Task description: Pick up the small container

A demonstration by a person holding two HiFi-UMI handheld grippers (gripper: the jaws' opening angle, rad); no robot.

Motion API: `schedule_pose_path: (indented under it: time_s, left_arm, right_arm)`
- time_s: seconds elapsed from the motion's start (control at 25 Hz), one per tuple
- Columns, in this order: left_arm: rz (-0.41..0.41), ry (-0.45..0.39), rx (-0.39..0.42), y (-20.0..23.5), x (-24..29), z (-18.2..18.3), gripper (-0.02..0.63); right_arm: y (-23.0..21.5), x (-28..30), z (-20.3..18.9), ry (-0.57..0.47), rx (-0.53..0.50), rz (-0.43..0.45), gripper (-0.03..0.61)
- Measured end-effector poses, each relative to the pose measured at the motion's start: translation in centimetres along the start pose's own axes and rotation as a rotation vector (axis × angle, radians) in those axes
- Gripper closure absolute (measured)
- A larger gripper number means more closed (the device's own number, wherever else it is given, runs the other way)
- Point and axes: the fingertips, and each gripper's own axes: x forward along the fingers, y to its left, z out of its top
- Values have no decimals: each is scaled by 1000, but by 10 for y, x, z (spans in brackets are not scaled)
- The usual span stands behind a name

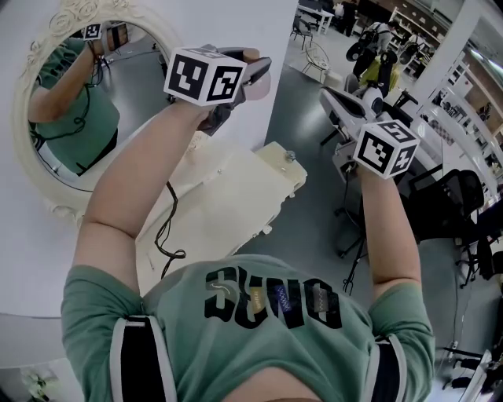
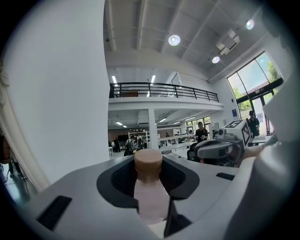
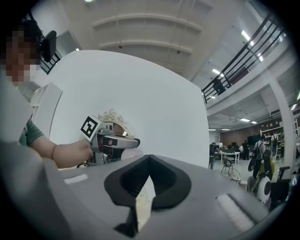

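left gripper: held up at 11 o'clock in head view, close in front of white wall; fingers part-closed and clamped on the container.
container: small pale-pink bottle with tan cap. It sits between the left jaws, cap toward the tips and poking past them. It is in the air, well above the desk.
right gripper: held up at 2 o'clock in head view, well apart from the left one; jaws drawn together at the tips with only a thin slit behind them, nothing in them.
mirror: ornate cream frame on the wall at 10 o'clock, reflecting a green shirt and a marker cube.
desk: white top at 6 o'clock of the left gripper, lower down; black cable near its left edge.
person: green shirt, both forearms up.
background: open office at 1 to 2 o'clock with chairs and people, too small for detail.
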Motion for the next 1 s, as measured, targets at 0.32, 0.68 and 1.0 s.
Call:
schedule_pose_path:
  time_s: [0.32, 0.68, 1.0]
  left_arm:
    - [-6, -3, -12, 0, -2, 0, 489]
    - [3, -3, -3, 0, -3, 1, 489]
    - [5, -5, -1, -1, -6, 5, 489]
  right_arm:
    - [4, -1, 4, -4, -36, -9, 571]
    - [6, -1, 2, 4, -44, 1, 571]
    - [9, 0, 6, 3, -40, 8, 571]
